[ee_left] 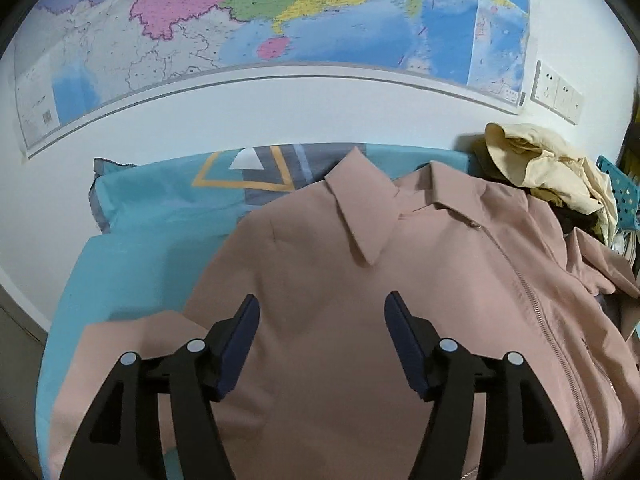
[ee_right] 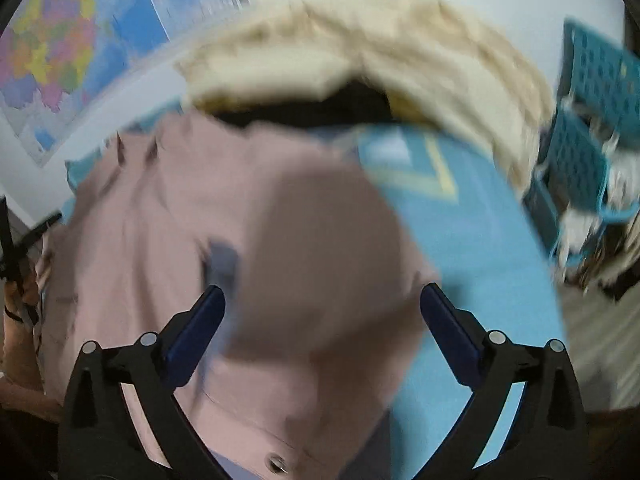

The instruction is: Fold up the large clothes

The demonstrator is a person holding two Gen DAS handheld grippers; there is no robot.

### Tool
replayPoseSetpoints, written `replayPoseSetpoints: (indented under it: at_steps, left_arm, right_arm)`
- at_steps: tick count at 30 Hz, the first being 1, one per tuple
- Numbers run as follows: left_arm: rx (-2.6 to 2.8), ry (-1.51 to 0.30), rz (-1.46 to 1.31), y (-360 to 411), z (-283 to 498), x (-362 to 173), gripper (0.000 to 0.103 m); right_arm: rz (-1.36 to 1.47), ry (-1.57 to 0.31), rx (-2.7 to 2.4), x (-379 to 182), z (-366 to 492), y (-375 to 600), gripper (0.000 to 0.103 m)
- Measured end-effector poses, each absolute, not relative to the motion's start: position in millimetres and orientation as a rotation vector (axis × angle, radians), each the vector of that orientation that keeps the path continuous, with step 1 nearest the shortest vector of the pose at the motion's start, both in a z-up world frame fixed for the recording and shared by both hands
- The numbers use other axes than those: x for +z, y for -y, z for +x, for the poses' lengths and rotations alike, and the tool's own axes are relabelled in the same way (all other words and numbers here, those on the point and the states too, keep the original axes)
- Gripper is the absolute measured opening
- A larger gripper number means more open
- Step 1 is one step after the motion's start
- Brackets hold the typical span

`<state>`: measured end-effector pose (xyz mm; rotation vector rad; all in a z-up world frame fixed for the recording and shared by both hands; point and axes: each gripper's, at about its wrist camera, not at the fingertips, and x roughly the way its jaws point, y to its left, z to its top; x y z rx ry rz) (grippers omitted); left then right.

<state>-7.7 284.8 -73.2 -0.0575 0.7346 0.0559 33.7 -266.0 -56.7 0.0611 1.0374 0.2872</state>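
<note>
Left of the pink jacket (ee_left: 320, 280) the blue bedsheet (ee_left: 132, 276) lies bare, so a hand could pass there, up to the pillow (ee_left: 168, 192) against the wall. On the right a heap of cream clothes (ee_left: 552, 168) and a teal basket (ee_right: 580, 152) crowd the edge. Between jacket and heap, a bare strip of sheet runs down the right wrist view.

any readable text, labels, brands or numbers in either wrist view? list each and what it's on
None can be read.
Colourful paper wall map: place names and a small code-like mark at its lower left, all too small to read.
Pink zip-front collared jacket: no label visible.
White wall sockets: no markings legible.
Right wrist view: motion-blurred, nothing legible.
</note>
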Motion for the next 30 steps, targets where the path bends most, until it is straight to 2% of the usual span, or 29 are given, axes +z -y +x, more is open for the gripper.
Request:
replayPoseSetpoints:
  at_steps: [2,3,4,6,14,18,25,30]
  left_arm:
    - [0.044,-0.744,-0.052,-279.3,-7.0,-75.0,0.063]
    - [0.037,-0.747,-0.057,-278.9,-7.3,-76.4,0.063]
    - [0.025,-0.752,-0.063,-278.1,-6.7,-77.8,0.064]
    - [0.014,-0.758,-0.064,-274.6,-5.2,-79.3,0.064]
    - [-0.045,-0.738,-0.072,-265.6,-18.7,-74.5,0.065]
    - [-0.09,-0.709,-0.109,-266.5,-25.3,-64.4,0.065]
    - [-0.159,-0.66,-0.101,-257.0,-41.1,-49.9,0.066]
    - [-0.211,-0.623,-0.101,-254.4,-55.7,-42.0,0.067]
  right_arm:
    - [0.107,-1.048,0.325,-69.1,30.4,270.2,0.071]
    - [0.14,-1.052,0.359,-71.6,30.2,273.0,0.042]
    - [0.178,-1.045,0.39,-71.0,31.6,274.4,0.018]
    - [0.19,-1.004,0.409,-59.2,32.1,277.1,0.007]
    - [0.185,-0.781,0.506,54.6,30.6,276.0,0.006]
    - [0.141,-0.733,0.599,98.0,31.0,253.1,0.006]
    - [0.118,-0.762,0.815,124.3,39.6,177.4,0.006]
    - [0.084,-0.833,0.97,116.0,52.8,90.9,0.006]
